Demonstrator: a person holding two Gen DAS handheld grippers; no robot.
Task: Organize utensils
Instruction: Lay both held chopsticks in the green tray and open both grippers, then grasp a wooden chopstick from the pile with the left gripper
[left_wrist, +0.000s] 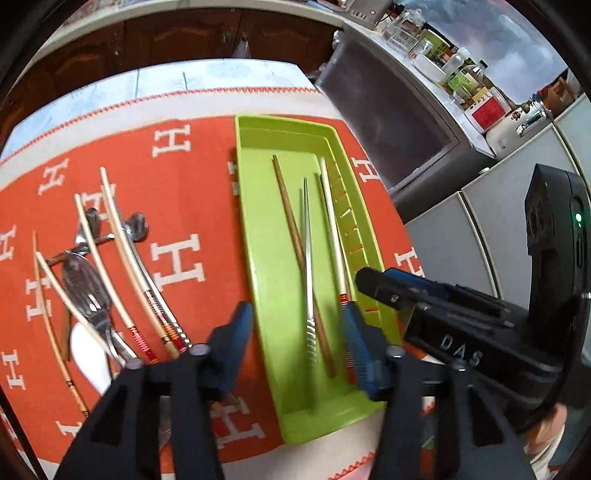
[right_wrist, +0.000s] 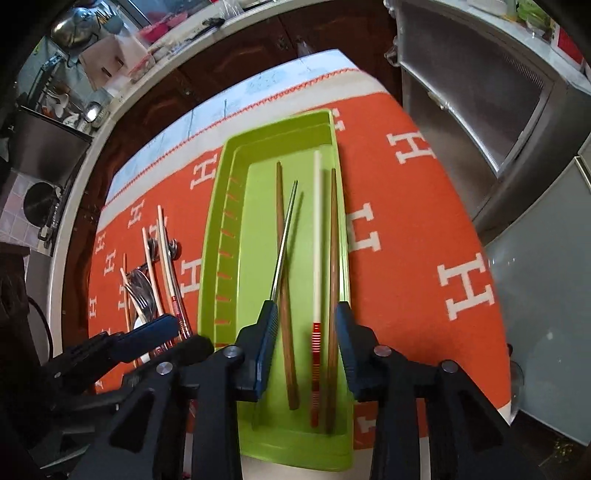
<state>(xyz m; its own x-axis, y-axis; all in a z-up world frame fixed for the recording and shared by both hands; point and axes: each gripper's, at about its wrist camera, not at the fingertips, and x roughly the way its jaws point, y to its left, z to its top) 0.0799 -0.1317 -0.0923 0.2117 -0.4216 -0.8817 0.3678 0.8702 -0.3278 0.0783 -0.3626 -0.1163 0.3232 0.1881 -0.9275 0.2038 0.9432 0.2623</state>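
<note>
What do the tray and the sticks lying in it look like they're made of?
Green tray: likely plastic, glossy moulded walls with slots. Two brown chopsticks: apparently wood, matte with grain. Silver chopstick: probably metal, shiny and thin. White chopstick: unclear, perhaps plastic or lacquered; red-banded end.

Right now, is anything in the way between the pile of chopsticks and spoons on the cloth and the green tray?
Nothing visible blocks the way. The pile of utensils lies on the orange cloth, and only bare cloth separates it from the green tray. The tray's low wall is the only thing to lift over. The left gripper hovers open above the tray.
</note>
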